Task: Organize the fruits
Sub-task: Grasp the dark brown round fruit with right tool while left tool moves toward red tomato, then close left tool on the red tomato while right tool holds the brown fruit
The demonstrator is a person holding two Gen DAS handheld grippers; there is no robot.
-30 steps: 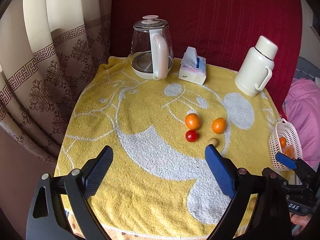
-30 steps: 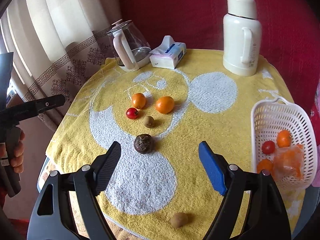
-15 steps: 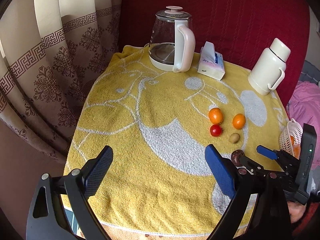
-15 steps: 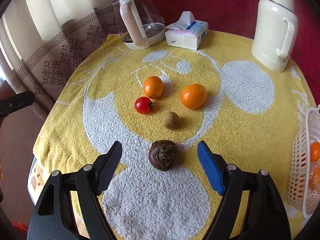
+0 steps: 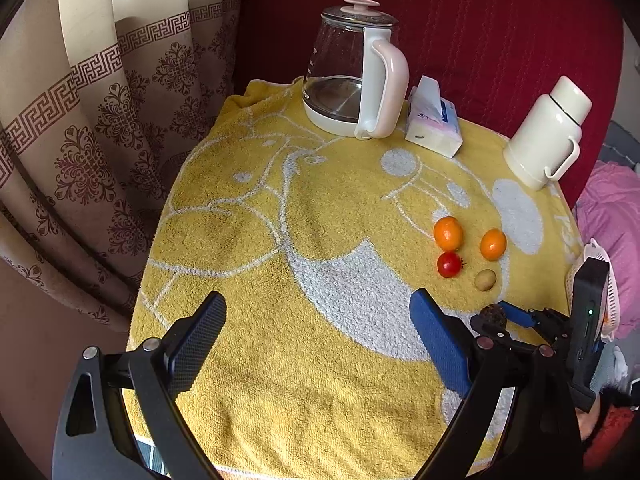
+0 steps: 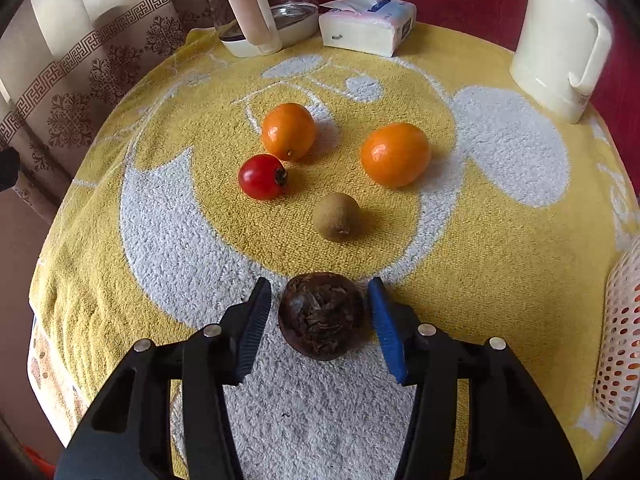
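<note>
Fruits lie on a yellow towel (image 6: 500,248) over the table, patterned curtain (image 5: 80,140) left, red drape behind. Left gripper (image 5: 316,344) wide open, empty. Two oranges (image 6: 288,131), one tomato (image 6: 261,177), one longan-like fruit (image 6: 335,217). Right gripper (image 6: 320,322) closing around a dark brown fruit (image 6: 322,316), pads seemingly not yet touching. White basket (image 6: 618,340) far right.

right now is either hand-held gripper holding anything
Nothing yet. The right hand-held gripper is closing around the dark brown wrinkled round fruit, pads at its sides; left hand-held gripper empty.
</note>
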